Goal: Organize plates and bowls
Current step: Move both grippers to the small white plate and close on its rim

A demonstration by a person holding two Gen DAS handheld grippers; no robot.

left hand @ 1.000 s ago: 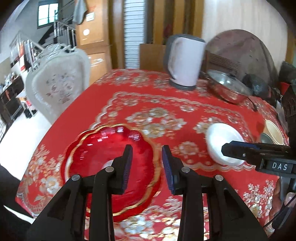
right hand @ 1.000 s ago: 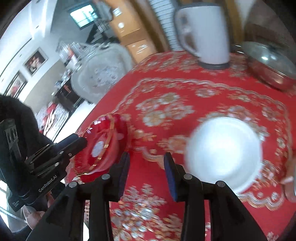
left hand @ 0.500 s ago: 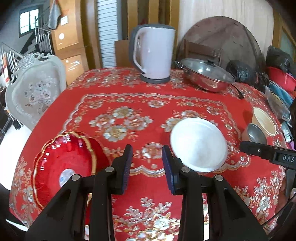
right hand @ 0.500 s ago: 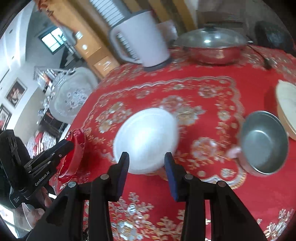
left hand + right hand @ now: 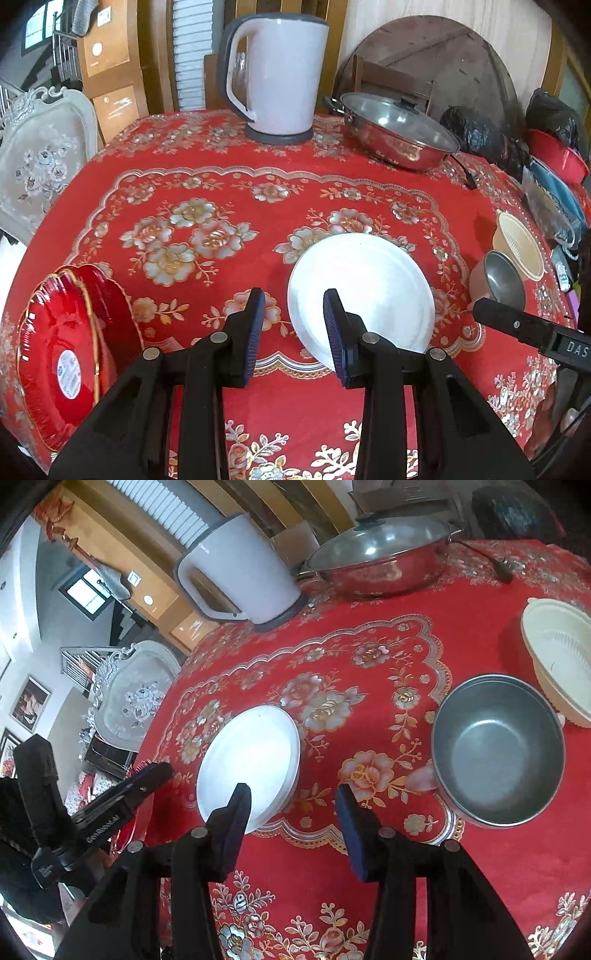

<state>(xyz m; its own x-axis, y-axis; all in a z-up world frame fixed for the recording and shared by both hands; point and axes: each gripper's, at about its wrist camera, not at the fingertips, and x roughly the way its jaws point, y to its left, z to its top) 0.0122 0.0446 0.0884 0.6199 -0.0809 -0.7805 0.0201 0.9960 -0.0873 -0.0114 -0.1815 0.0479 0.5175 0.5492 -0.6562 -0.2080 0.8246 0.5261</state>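
A white plate point(image 5: 362, 291) lies flat on the red flowered tablecloth point(image 5: 221, 192). My left gripper point(image 5: 293, 332) hovers open at its near left edge, nothing between the fingers. A red gold-rimmed plate point(image 5: 62, 354) sits at the table's left edge. To the right stand a dark steel bowl point(image 5: 498, 749) and a cream ribbed bowl point(image 5: 561, 657). My right gripper point(image 5: 293, 812) hangs above the cloth between the white plate point(image 5: 251, 753) and the steel bowl. Its jaws are opening and hold nothing.
A white kettle point(image 5: 277, 74) and a lidded steel pot point(image 5: 399, 129) stand at the table's far side. An ornate chair point(image 5: 40, 162) is beyond the left edge. Black bags point(image 5: 480, 133) and stacked basins point(image 5: 554, 158) crowd the right.
Both views have swung right. The red plate slid from under the left gripper to the frame's left edge, and the white plate now lies ahead. The right jaws have widened.
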